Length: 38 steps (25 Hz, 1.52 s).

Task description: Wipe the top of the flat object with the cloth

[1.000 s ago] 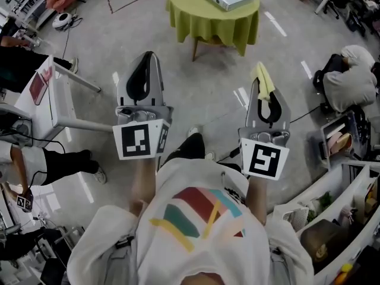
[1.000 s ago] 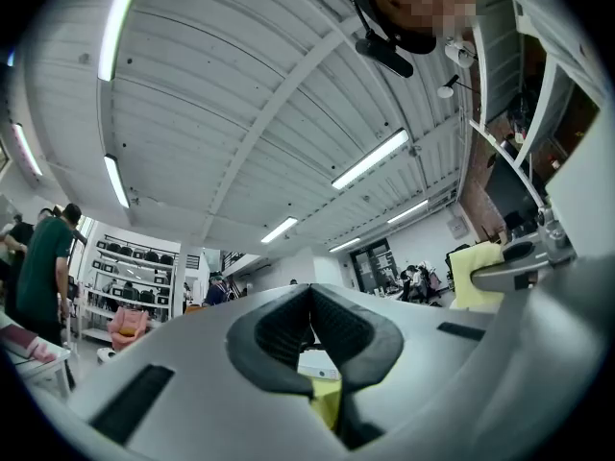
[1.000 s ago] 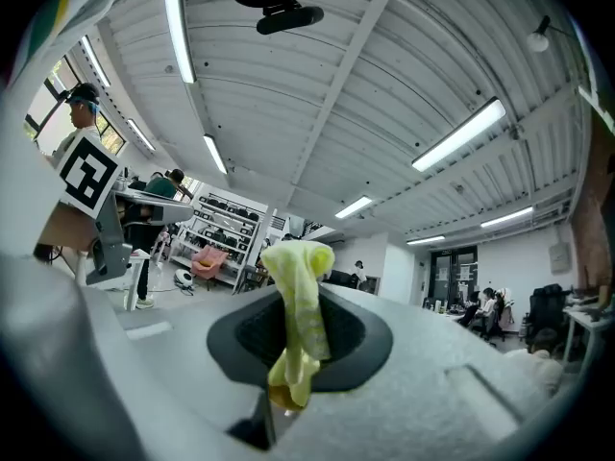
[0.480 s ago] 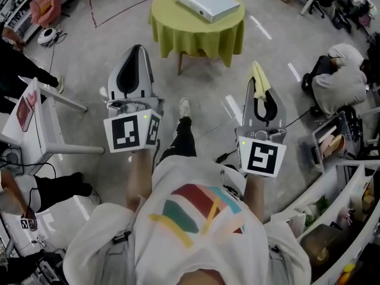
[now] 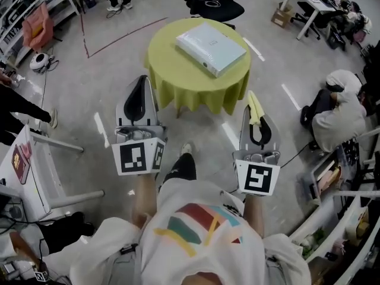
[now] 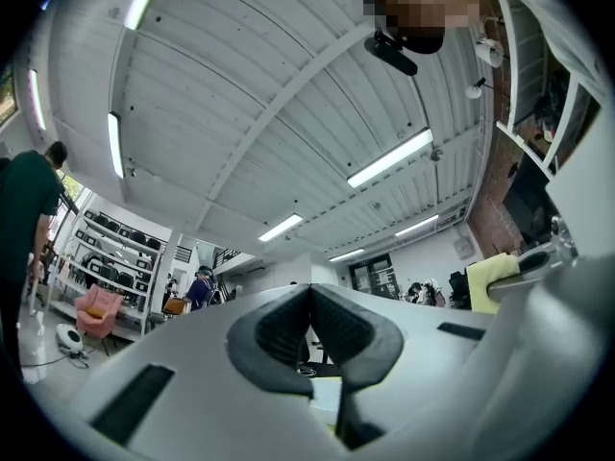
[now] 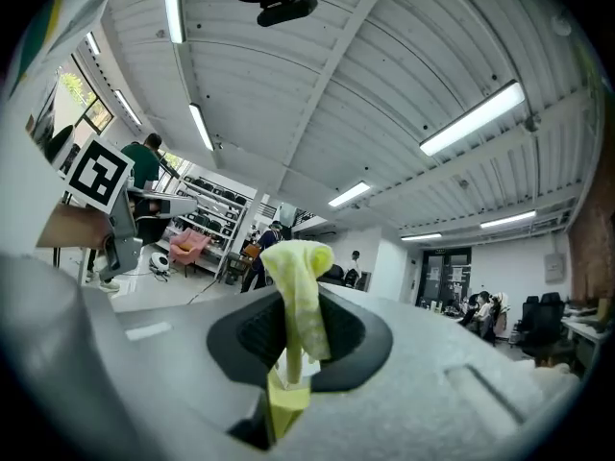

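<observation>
Grey concrete floor fills a busy workshop, and a round table (image 5: 172, 70) under a yellow-green tablecloth (image 5: 196, 97) stands ahead of the person holding the tools.

Left of the table and nearer the person, the left gripper (image 5: 142, 83) hangs over bare floor. Its own view shows the dark pads pressed together with nothing between them (image 6: 309, 307).

The flat object (image 5: 211, 47), a pale, wrapped-looking slab, lies on the table, towards the right of its middle and turned slantwise. Its top looks bare.

Right of the table's near edge, the right gripper (image 5: 256, 122) is clamped on the cloth (image 5: 254, 105), a yellow strip that stands up past the jaw tips and flops over (image 7: 300, 286). Neither tool is over the table yet, so wiping has not begun.

To wipe well, I judge that the right gripper should come in over the table and tip down until the loose end of the cloth, not the hard jaw tips, lies on the slab. Long strokes along its length should then reach the far corner. The slab may slide on the tablecloth, so the left gripper could steady its near edge.

Further right of the table, a person in white (image 5: 335, 108) crouches on the floor.
</observation>
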Motion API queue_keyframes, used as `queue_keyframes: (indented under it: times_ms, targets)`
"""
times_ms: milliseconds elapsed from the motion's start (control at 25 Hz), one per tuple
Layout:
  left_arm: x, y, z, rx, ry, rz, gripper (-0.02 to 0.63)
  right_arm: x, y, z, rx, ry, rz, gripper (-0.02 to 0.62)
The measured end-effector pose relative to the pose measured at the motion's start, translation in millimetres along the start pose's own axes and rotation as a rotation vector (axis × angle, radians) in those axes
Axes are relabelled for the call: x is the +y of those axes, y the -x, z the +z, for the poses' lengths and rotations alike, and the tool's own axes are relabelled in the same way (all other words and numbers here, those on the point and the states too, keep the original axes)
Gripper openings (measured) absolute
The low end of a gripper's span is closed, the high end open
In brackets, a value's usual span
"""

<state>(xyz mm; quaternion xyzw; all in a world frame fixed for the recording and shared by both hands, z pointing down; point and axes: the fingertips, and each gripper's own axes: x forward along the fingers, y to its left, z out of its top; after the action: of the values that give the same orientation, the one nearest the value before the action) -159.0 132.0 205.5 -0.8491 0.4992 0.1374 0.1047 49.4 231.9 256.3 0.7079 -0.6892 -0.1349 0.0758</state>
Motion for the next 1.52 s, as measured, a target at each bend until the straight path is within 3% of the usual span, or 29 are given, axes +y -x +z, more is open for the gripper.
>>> queue_keyframes:
  times_ms: [280, 480, 880, 1520]
  targets:
    - [63, -120, -35, 0.008, -0.014, -0.076, 0.015, 14, -146, 11, 0.015, 0.019, -0.014, 0.025]
    - [89, -180, -47, 0.026, 0.043, -0.125, 0.015, 16, -200, 18, 0.064, -0.006, -0.042, 0.026]
    - [63, -230, -93, 0.075, 0.109, -0.198, 0.015, -22, -212, -21, 0.167, -0.018, -0.131, 0.026]
    - [44, -255, -113, 0.109, 0.078, -0.153, 0.015, -23, -263, -41, 0.110, -0.067, 0.003, 0.026]
